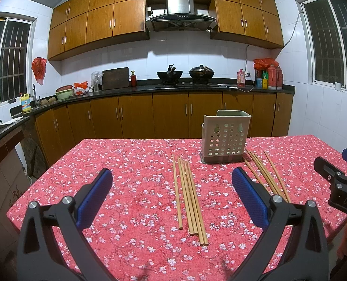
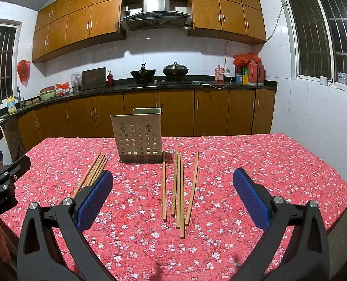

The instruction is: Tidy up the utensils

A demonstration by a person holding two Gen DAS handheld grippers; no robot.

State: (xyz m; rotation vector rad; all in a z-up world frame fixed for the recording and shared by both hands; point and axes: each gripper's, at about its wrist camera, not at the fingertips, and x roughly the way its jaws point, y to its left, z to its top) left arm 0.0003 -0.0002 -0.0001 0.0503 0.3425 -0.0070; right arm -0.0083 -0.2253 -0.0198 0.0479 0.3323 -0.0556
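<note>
- Left tongs point(image 1: 171, 197) hover spread wide above the tabletop point(image 1: 131, 168), gripping nothing (blue pads face each other).
- Between their fingers lies one bundle of chopsticks point(image 1: 188, 197), flat on the flowered cloth, just short of the perforated utensil holder point(image 1: 225, 138).
- Right tongs point(image 2: 173, 199) are likewise spread and bare, over a second, looser group of chopsticks point(image 2: 179, 187).
- That holder stands upright toward the far edge, between the two groups, with no chopsticks visible inside it.
- Beyond the tabletop runs a kitchen counter point(image 2: 150, 86) carrying two woks.

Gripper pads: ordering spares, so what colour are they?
Blue, textured pads on black arms; clearest in the right wrist view.
</note>
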